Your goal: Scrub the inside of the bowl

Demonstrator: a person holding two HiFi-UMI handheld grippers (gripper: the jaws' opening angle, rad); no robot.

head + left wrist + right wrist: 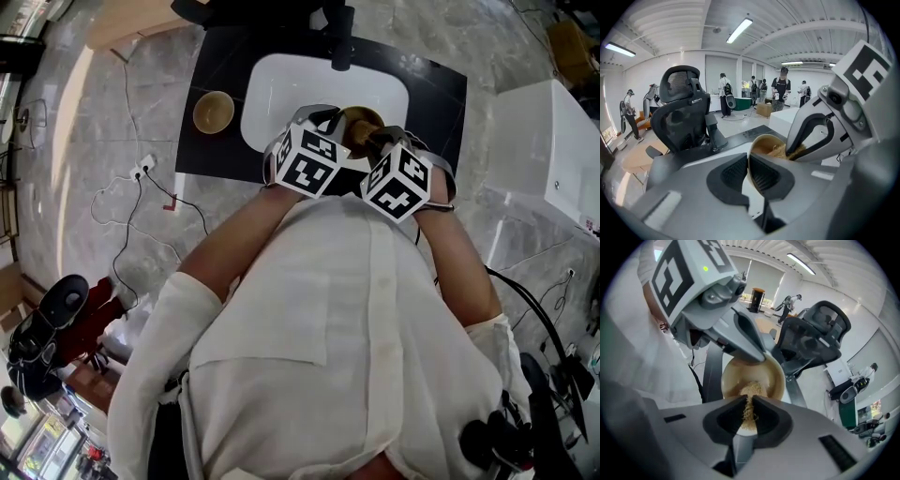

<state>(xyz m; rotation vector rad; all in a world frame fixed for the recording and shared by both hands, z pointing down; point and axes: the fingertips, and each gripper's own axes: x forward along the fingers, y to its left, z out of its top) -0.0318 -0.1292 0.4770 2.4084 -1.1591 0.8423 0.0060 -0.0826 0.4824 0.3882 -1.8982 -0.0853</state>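
Over the white sink (281, 86) I hold a brown bowl (362, 125) tilted between the two grippers. My left gripper (746, 163) is shut on the bowl's rim (759, 143), one pad inside and one outside. My right gripper (749, 405) is shut on a tan fibrous scrubber (750, 392), which presses against the inner wall of the bowl (740, 378). In the left gripper view the right gripper's fingers (811, 136) reach into the bowl from the right. Both marker cubes (305, 161) hide most of the bowl from the head view.
A second brown bowl (214, 112) stands on the black counter (436, 94) left of the sink. The dark tap (340, 42) rises at the sink's far edge. A white cabinet (544, 141) is at the right, cables lie on the floor (131, 187), and an office chair (682, 112) stands beyond.
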